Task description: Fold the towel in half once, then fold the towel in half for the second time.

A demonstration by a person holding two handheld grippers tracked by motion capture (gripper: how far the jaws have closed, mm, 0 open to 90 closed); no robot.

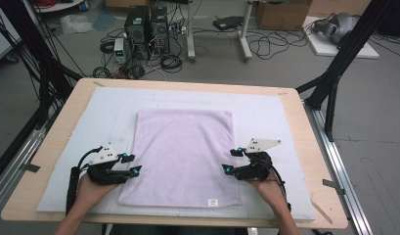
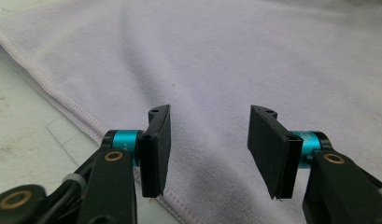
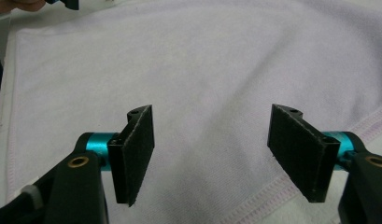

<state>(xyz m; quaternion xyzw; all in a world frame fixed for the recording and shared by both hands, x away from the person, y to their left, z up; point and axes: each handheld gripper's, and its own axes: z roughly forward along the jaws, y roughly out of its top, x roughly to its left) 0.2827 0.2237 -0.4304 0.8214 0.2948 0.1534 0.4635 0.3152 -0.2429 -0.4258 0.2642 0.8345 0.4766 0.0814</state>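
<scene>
A lilac towel (image 1: pixel 183 152) lies flat and folded on a white mat (image 1: pixel 90 127), with a small white label (image 1: pixel 213 201) near its front right corner. My left gripper (image 1: pixel 134 164) sits at the towel's left edge, low over the cloth. In the left gripper view the towel (image 2: pixel 226 60) spreads under the open left gripper (image 2: pixel 209 149), whose pads hold nothing; the stitched hem runs just beside one pad. My right gripper (image 1: pixel 230 160) rests at the towel's right edge. In the right gripper view the right gripper (image 3: pixel 212 154) stands open above the towel (image 3: pixel 202 60), nothing pinched.
The mat covers most of a wooden table (image 1: pixel 55 142). Black frame posts (image 1: pixel 334 73) stand at the table's right and left. On the floor beyond are computer towers (image 1: pixel 146 29), loose cables and a cardboard box (image 1: pixel 283 14).
</scene>
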